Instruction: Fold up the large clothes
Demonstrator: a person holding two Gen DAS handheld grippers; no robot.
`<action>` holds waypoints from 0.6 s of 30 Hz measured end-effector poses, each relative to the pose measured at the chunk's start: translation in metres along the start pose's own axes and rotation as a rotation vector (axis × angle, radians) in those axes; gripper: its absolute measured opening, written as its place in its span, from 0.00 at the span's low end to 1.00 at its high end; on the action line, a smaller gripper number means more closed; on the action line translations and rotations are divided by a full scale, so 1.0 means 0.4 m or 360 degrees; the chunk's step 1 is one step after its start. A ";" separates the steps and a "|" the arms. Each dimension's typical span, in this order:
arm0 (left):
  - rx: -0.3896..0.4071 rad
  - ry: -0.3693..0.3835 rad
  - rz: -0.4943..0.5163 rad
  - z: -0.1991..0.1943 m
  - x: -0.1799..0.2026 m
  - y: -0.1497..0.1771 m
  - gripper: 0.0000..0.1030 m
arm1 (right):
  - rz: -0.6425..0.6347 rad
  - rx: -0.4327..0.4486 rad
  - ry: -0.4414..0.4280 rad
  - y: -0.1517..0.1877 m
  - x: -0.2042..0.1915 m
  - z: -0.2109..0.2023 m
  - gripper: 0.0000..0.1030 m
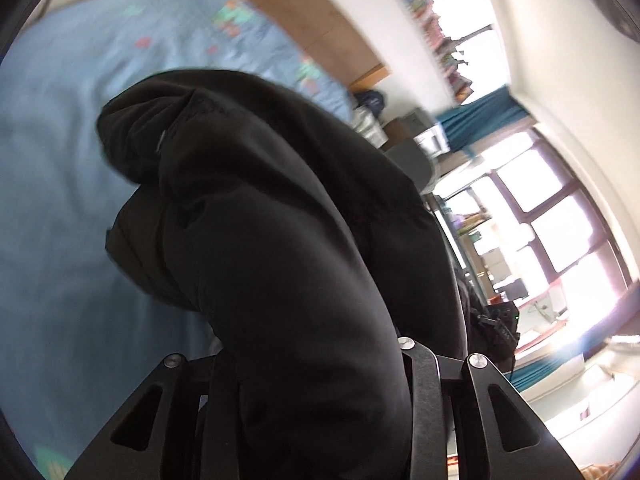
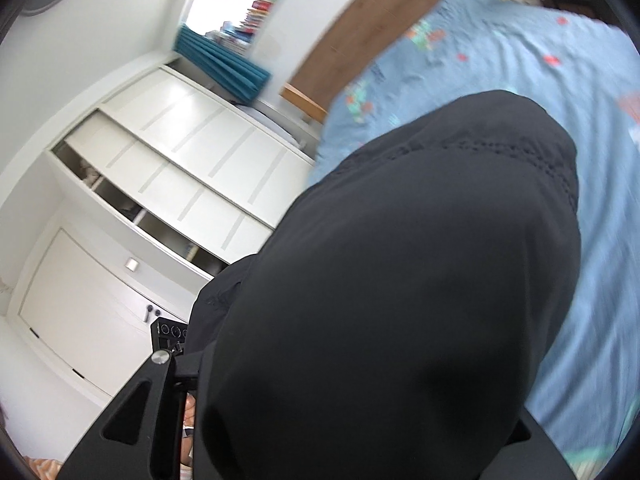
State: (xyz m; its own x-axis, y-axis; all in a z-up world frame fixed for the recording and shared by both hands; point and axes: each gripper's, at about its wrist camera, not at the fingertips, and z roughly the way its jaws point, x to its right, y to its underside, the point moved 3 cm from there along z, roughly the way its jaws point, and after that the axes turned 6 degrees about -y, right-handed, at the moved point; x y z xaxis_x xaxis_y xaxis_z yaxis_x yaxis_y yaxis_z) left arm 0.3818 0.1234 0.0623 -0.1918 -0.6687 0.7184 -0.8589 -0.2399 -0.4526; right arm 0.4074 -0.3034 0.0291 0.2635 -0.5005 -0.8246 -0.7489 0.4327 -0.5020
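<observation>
A large black garment (image 1: 272, 216) fills the middle of the left wrist view and hangs bunched over the blue bedsheet (image 1: 52, 208). My left gripper (image 1: 316, 364) is shut on its fabric, which spills out between the black fingers (image 1: 424, 392). In the right wrist view the same black garment (image 2: 400, 280) drapes over my right gripper (image 2: 360, 420), which is shut on it; its fingertips are hidden under the cloth. The garment is lifted above the bed in both views.
The bed has a light blue patterned sheet (image 2: 560, 92) and a wooden headboard (image 2: 360, 28). A white wardrobe (image 2: 180, 168) stands to the left in the right wrist view. A bright window (image 1: 552, 216) and cluttered shelves (image 1: 400, 128) lie to the right in the left wrist view.
</observation>
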 end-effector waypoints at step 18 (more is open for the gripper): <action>-0.0014 -0.0348 -0.0466 -0.138 -0.261 0.129 0.54 | 0.0391 -0.0053 0.0316 0.216 0.272 -0.251 0.67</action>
State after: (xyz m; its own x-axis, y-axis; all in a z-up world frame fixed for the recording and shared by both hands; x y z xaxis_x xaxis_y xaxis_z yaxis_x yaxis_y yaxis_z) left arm 0.3315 0.2197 -0.0071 0.1679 -0.7073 0.6866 -0.8665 -0.4381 -0.2394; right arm 0.3102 -0.3958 -0.0778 -0.0491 -0.5218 -0.8516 -0.7959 0.5356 -0.2823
